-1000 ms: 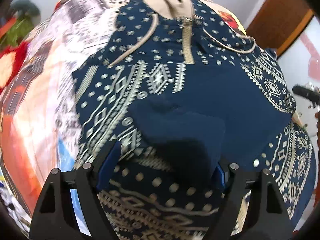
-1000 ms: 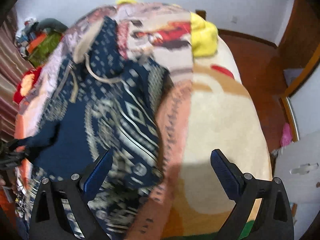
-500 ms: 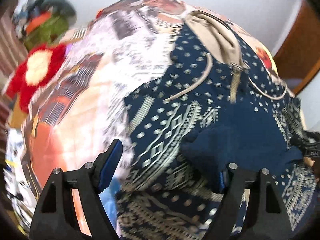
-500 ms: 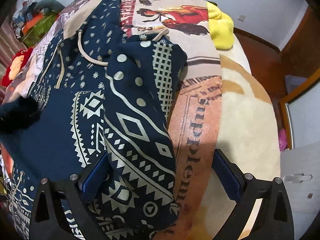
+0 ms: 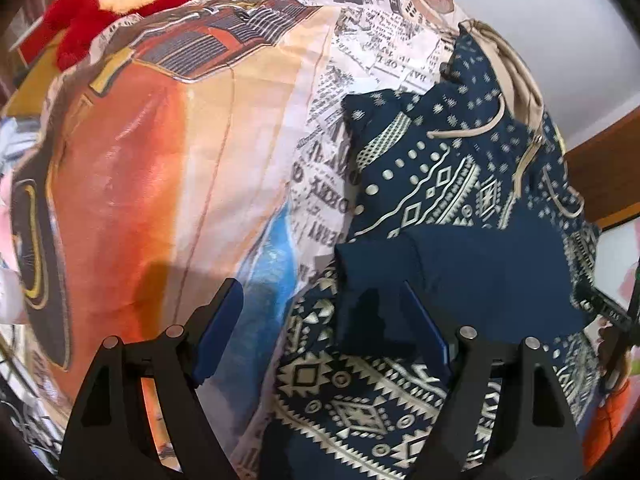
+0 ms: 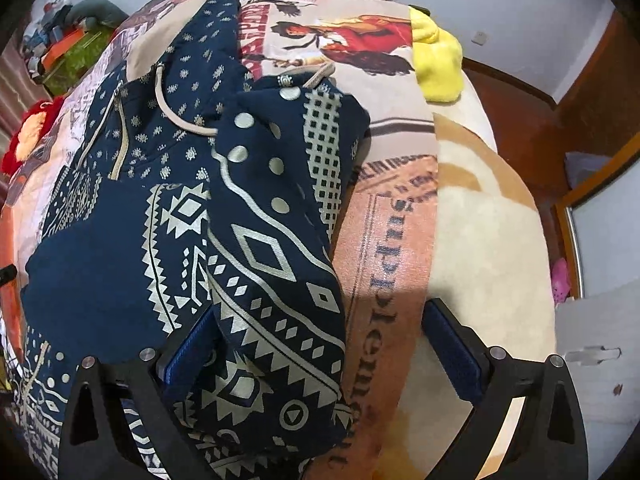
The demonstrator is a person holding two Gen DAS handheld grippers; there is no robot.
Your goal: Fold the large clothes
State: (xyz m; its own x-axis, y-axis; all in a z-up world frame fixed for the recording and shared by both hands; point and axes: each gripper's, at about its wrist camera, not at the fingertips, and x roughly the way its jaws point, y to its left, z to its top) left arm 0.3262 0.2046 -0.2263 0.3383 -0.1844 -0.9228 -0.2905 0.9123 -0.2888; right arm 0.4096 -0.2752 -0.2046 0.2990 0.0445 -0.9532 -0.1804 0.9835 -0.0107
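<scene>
I hold both grippers steeply down over the bed. My left gripper [image 5: 320,328] stands spread wide, and nothing is between its blue pads [image 5: 218,330]. One pad is above the printed bedcover [image 5: 160,168]; the other is above the plain dark cuff of the left sleeve [image 5: 384,280], which lies folded across the body of the hoodie [image 5: 460,184]. I cannot tell if that pad touches the cloth.

My right gripper [image 6: 320,352] is also spread wide. The right sleeve [image 6: 276,248], with its pale diamond and zigzag pattern, lies folded over the chest of the hoodie and passes between the two fingers. Its edge rests against the left blue pad [image 6: 188,356], but the other pad stands well apart from it, above the bedcover, so the sleeve is not pinched.

The navy hoodie lies face up on the bedcover, hood away from me, with beige cords [image 6: 176,116] and a zip. A red plush toy [image 5: 120,4] sits near the far corner, and a yellow cloth [image 6: 438,64] lies beyond the hood.
</scene>
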